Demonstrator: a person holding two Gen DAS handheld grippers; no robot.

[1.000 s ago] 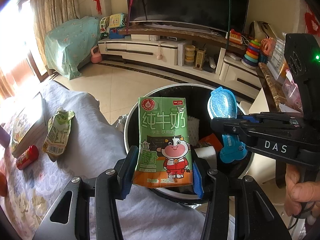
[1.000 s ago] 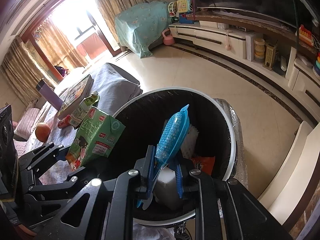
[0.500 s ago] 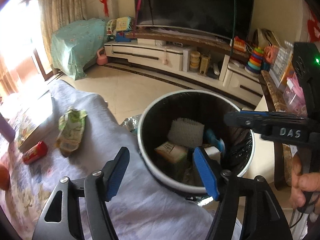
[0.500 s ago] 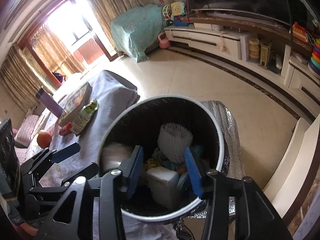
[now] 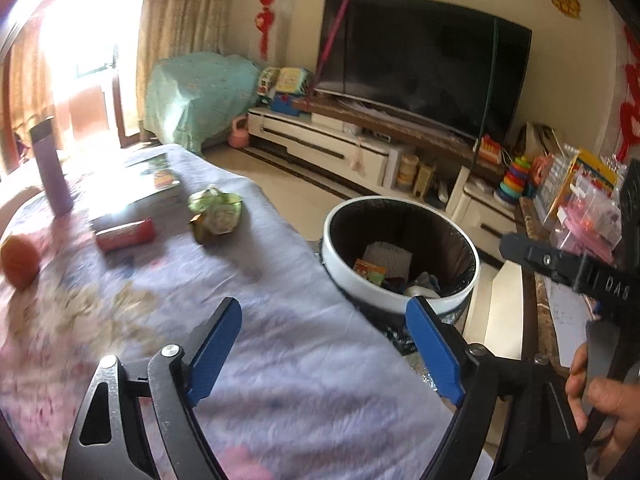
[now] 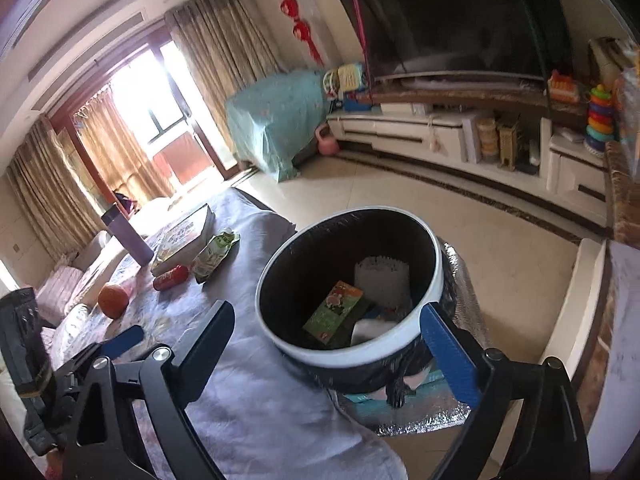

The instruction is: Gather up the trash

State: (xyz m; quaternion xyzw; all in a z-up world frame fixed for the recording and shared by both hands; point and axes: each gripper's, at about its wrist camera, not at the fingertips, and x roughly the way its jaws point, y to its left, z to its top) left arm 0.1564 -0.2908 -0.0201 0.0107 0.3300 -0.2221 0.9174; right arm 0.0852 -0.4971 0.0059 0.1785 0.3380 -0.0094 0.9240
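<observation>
A white-rimmed trash bin [image 5: 340, 240] [image 6: 434, 284] with a black liner stands off the table's right edge. Inside lie the green milk carton [image 6: 334, 312] [image 5: 370, 270], a white foam piece [image 6: 382, 282] and other scraps. A crumpled green wrapper [image 5: 216, 214] [image 6: 212, 254] and a red packet [image 5: 126, 234] [image 6: 171, 277] lie on the cloth-covered table [image 5: 304, 360]. My left gripper [image 5: 324, 348] hovers over the table, jaws opening, nothing between them. My right gripper [image 6: 332, 348] hangs at the bin's near rim, jaws opening and empty.
An orange [image 5: 18, 260] [image 6: 113, 295], a purple bottle [image 5: 52, 168] [image 6: 128, 236] and a book [image 6: 184, 240] sit farther along the table. A TV stand [image 5: 360, 152] with toys lines the far wall. A hand [image 5: 608, 396] holds the right gripper's handle.
Both grippers opened and dropped the milk carton and the blue item into the bin. Both have since pulled back, the left swinging over the table.
</observation>
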